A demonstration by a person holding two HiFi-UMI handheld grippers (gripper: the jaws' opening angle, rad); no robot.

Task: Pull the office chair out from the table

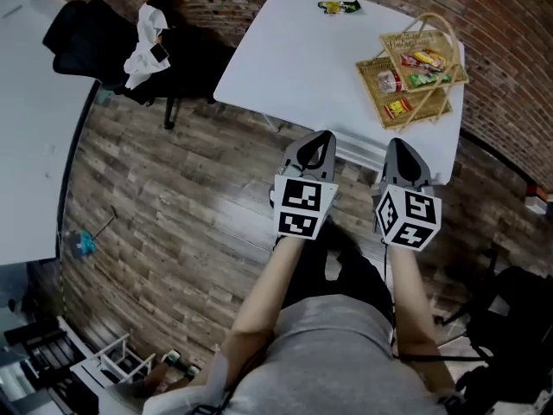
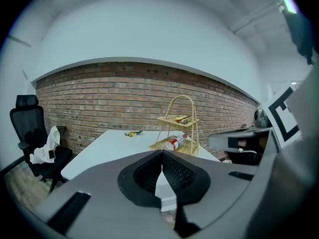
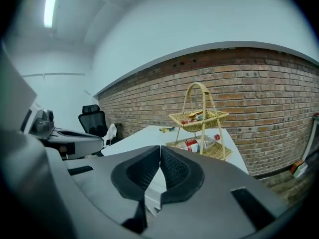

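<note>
The black office chair (image 1: 91,33) stands at the far left of the white table (image 1: 294,59), with a white cloth (image 1: 147,46) and a phone lying on its seat. It also shows at the left of the left gripper view as the chair (image 2: 29,133), and small in the right gripper view as the chair (image 3: 93,119). Both grippers hover side by side before the table's near edge, well away from the chair. My left gripper (image 1: 321,137) (image 2: 162,156) is shut and empty. My right gripper (image 1: 399,143) (image 3: 160,151) is shut and empty too.
A two-tier wicker basket (image 1: 413,72) (image 2: 178,128) (image 3: 199,128) with snacks and a bottle stands on the table's right part, and a small yellow-green packet (image 1: 339,7) lies at its far edge. A second white table (image 1: 34,128) fills the left side. Dark gear (image 1: 510,309) sits low right.
</note>
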